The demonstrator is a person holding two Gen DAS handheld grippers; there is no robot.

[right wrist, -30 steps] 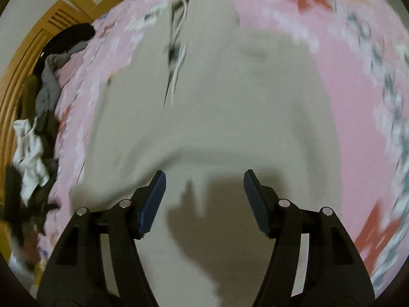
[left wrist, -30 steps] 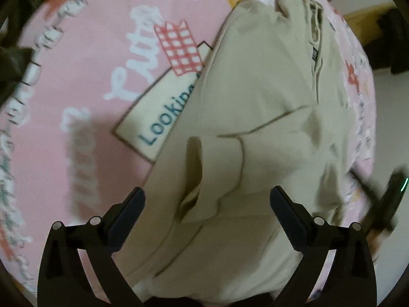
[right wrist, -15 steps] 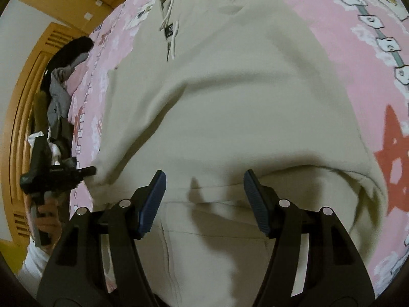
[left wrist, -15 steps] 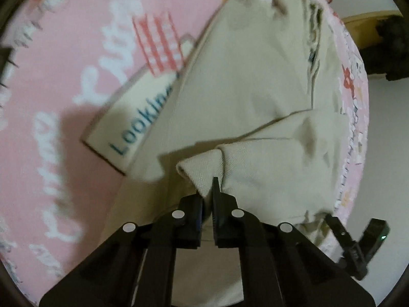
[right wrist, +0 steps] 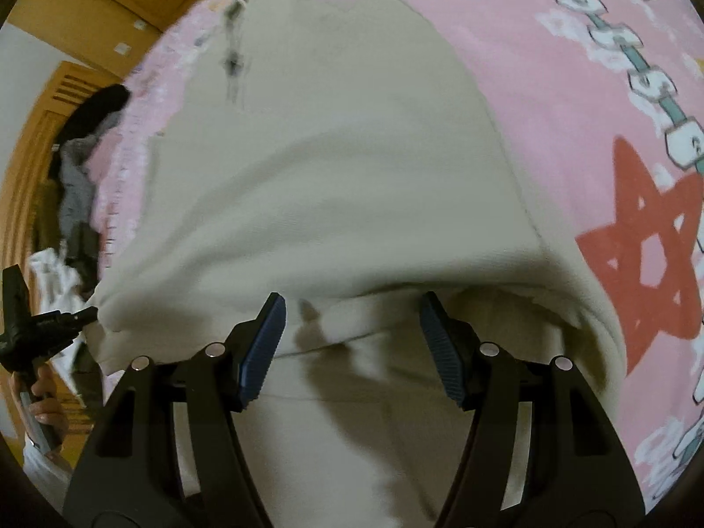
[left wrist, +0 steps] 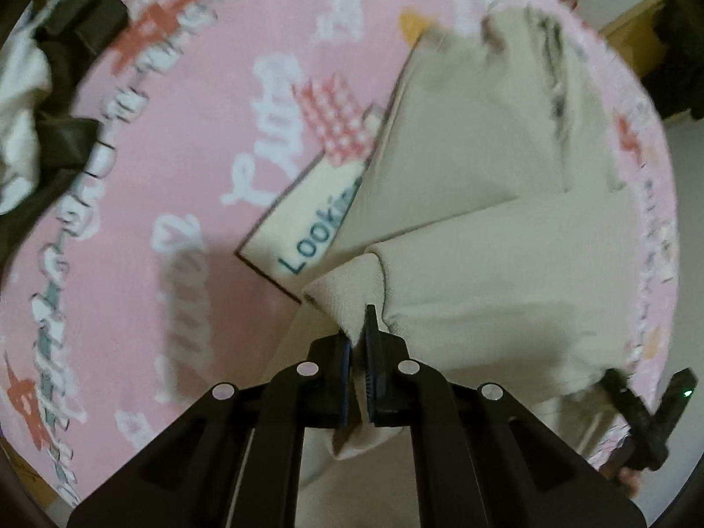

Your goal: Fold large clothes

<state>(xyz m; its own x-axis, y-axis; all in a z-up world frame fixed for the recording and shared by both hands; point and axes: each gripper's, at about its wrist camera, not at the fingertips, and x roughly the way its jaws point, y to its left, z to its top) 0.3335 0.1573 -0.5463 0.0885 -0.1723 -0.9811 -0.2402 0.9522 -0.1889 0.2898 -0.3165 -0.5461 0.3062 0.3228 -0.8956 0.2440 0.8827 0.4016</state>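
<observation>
A large beige hoodie (left wrist: 475, 163) lies on a pink printed bedspread (left wrist: 185, 185). My left gripper (left wrist: 358, 334) is shut on the hoodie's ribbed cuff (left wrist: 347, 295), holding the sleeve across the body. In the right wrist view the hoodie (right wrist: 334, 167) fills the middle, its drawstring collar (right wrist: 233, 57) far away. My right gripper (right wrist: 352, 330) is open and empty above the folded fabric near the hem. The left gripper (right wrist: 48, 321) shows at the hoodie's left edge, and the right gripper (left wrist: 647, 409) shows at the lower right of the left wrist view.
A pile of dark and white clothes (right wrist: 75, 202) lies past the bed's left edge by wooden furniture (right wrist: 31, 141). More clothes (left wrist: 26, 101) sit at the bedspread's far left. A red star print (right wrist: 651, 255) marks the bedspread on the right.
My left gripper closed on the sleeve cuff and is pulling the sleeve across the hoodie. My right gripper stayed open and moved closer over the lower fabric.
</observation>
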